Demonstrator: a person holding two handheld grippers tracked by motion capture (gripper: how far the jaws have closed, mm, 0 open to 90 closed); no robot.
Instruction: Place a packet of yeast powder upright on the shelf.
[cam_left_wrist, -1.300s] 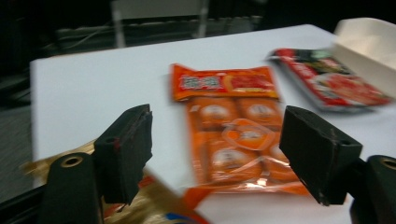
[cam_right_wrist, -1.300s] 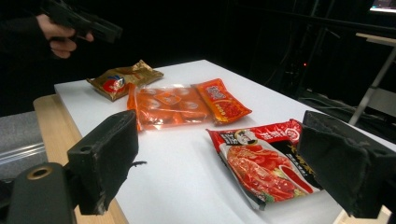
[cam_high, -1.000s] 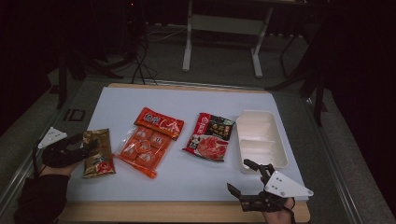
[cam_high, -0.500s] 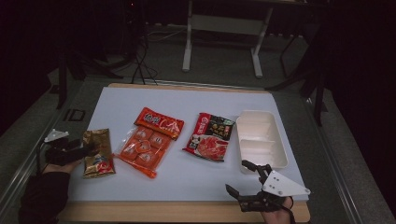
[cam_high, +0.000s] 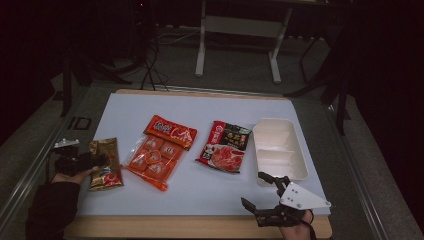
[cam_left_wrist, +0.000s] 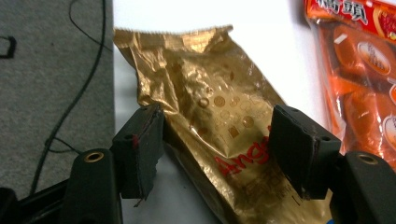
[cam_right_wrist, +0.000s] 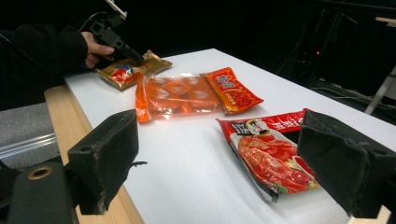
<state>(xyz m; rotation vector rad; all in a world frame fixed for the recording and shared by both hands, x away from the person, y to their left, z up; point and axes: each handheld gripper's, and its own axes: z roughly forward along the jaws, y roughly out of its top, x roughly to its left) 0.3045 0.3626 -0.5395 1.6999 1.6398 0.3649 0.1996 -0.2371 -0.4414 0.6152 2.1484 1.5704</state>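
A gold snack packet (cam_high: 107, 175) lies near the white mat's left edge. My left gripper (cam_high: 95, 161) is open over it, coming in from the left. In the left gripper view its jaws stand on either side of the crinkled gold packet (cam_left_wrist: 210, 102), with the left gripper (cam_left_wrist: 217, 140) not closed on it. My right gripper (cam_high: 252, 189) is open near the front edge, just below the white tray (cam_high: 274, 136). In the right gripper view the right gripper (cam_right_wrist: 215, 154) holds nothing and looks across the mat.
An orange multi-pack (cam_high: 152, 160) lies right of the gold packet, with a red packet (cam_high: 171, 132) overlapping its far end. A red and black packet (cam_high: 225, 147) lies beside the two-compartment tray. The table's wooden front edge (cam_high: 200, 226) runs below.
My left gripper has slid right, further over the gold packet. The right gripper has barely moved.
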